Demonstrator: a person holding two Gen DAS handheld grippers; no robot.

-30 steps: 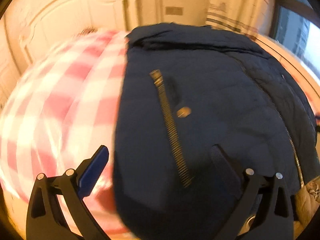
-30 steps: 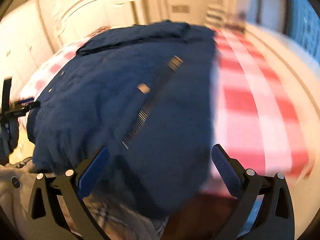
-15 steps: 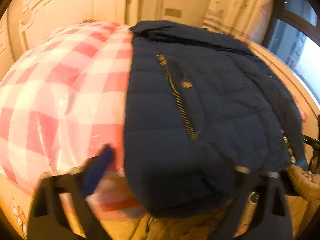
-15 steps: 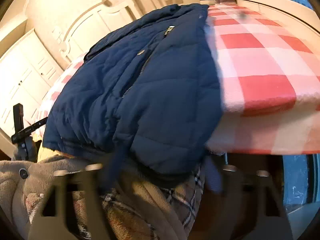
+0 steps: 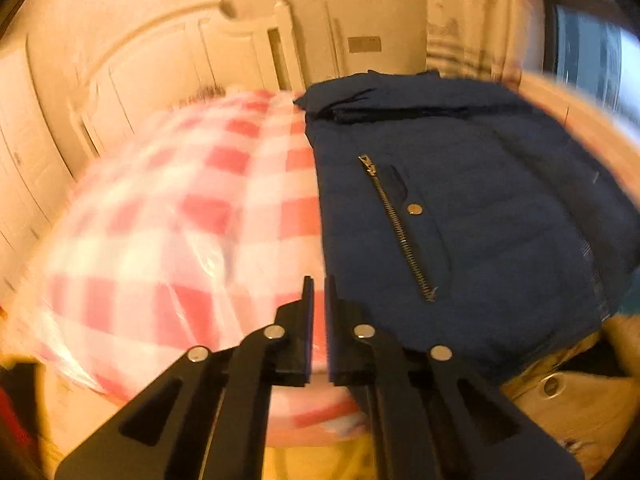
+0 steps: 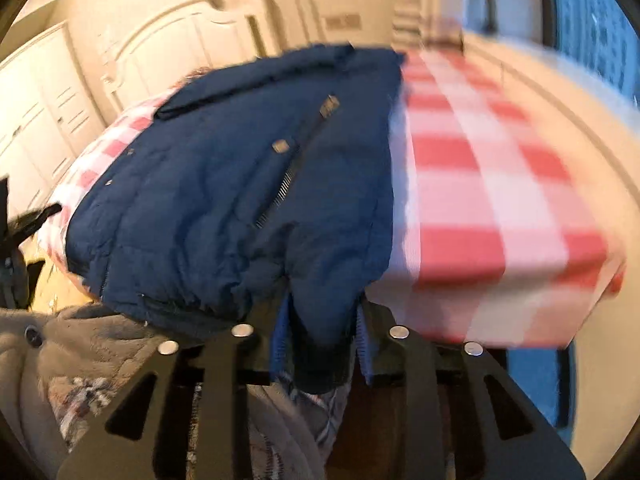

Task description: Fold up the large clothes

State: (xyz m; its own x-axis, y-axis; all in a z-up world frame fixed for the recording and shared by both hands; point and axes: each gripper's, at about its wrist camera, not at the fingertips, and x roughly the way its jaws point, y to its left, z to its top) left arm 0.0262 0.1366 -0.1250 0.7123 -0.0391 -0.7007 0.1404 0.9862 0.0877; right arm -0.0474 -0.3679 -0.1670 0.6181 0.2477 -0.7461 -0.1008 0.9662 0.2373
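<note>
Navy jacket (image 6: 240,184) is laid on the checked bench (image 6: 492,200), hem overhanging at 6 o'clock. Right claw (image 6: 320,344), just closing, is pinched on the hem. Left claw (image 5: 318,332), just closing, is nearly pressed together on nothing; a one-sided lift risks a skewed fold.

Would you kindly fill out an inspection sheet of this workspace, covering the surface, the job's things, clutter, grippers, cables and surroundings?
Surface: red-and-white checked cloth covers the table.
Job's things: navy quilted jacket lies zip-up, its near hem hanging over the table edge.
Clutter: grey fleece garment heaped below the near edge.
Grippers: left gripper has just closed, nearly shut, nothing between its jaws, beside the jacket's edge; right gripper has just closed, shut on the jacket's hem.
Cables: nothing seen.
Surroundings: white panelled headboard, curtain, window.
</note>
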